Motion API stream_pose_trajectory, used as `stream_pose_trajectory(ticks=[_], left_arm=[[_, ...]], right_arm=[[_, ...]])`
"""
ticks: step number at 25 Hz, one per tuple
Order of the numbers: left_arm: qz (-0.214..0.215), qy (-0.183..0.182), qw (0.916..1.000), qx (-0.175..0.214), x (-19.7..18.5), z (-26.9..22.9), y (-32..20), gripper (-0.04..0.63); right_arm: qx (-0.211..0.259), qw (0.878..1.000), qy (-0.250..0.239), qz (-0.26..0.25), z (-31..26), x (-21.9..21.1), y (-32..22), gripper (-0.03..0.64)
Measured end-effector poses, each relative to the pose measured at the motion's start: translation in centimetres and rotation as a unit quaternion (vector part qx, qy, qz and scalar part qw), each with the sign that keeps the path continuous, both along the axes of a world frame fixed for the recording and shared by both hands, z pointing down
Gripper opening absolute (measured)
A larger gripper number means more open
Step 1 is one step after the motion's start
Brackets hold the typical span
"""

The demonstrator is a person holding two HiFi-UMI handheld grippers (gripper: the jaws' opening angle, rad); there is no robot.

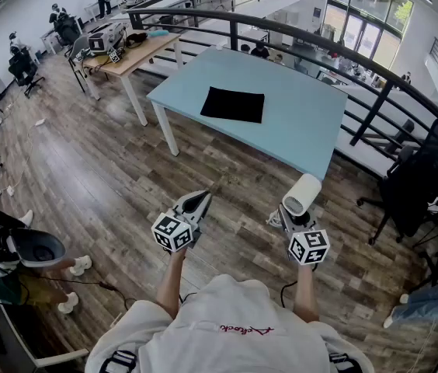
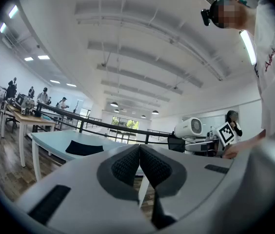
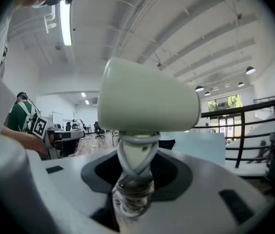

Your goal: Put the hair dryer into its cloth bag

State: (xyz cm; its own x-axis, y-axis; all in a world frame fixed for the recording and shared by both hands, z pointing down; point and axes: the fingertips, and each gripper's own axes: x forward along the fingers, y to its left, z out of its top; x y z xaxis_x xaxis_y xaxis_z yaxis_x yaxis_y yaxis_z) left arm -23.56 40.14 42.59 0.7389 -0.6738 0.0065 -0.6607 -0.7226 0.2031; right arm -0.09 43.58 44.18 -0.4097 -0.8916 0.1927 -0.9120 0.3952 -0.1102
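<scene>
The white hair dryer (image 1: 301, 195) stands upright in my right gripper (image 1: 294, 215), whose jaws are shut on its handle with the cord wound round it. Close up in the right gripper view, the hair dryer (image 3: 147, 99) has its barrel lying crosswise above the jaws of the right gripper (image 3: 136, 177). My left gripper (image 1: 196, 203) is held beside it, shut and with nothing in it; in its own view the left gripper (image 2: 139, 155) has its pads pressed together. The black cloth bag (image 1: 234, 104) lies flat on the light blue table (image 1: 297, 130) ahead. From the left gripper view the bag (image 2: 85, 148) shows on the table (image 2: 47, 139).
A curved black railing (image 1: 374, 76) runs behind the table. A wooden desk (image 1: 130, 57) with equipment stands to the left. An office chair (image 1: 409, 185) is at the right, another chair (image 1: 25, 247) at the left. Wooden floor (image 1: 110, 177) lies between me and the table.
</scene>
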Motion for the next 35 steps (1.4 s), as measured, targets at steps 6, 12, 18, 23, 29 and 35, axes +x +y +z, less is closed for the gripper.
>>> stream_pose_trajectory(ticks=[6, 12, 18, 23, 29, 35], left_arm=[[0.003, 0.004, 1.0, 0.001, -0.7, 0.0, -0.8, 0.009], [0.01, 0.0, 0.9999, 0.001, -1.0, 0.3, -1.5, 0.009], [0.016, 0.003, 0.9999, 0.003, -1.7, 0.4, -3.1, 0.009], [0.024, 0.005, 0.9997, -0.003, -2.6, 1.1, -4.3, 0.009], [0.032, 0.005, 0.9995, -0.004, -4.9, 1.6, -5.6, 0.009], [0.04, 0.003, 0.9992, -0.009, -6.9, 2.3, -6.3, 0.009]], right_arm=[[0.002, 1.0, 0.004, 0.006, 0.2, -0.6, -0.7, 0.167], [0.004, 1.0, -0.001, 0.008, 0.3, -1.5, -1.4, 0.167], [0.015, 1.0, -0.009, 0.013, -0.3, -2.5, -3.0, 0.167], [0.016, 1.0, -0.001, 0.022, -0.2, -3.4, -4.3, 0.167], [0.018, 0.999, 0.001, 0.032, -0.3, -5.5, -5.6, 0.167], [0.019, 0.999, 0.005, 0.036, -0.1, -7.8, -6.1, 0.167]])
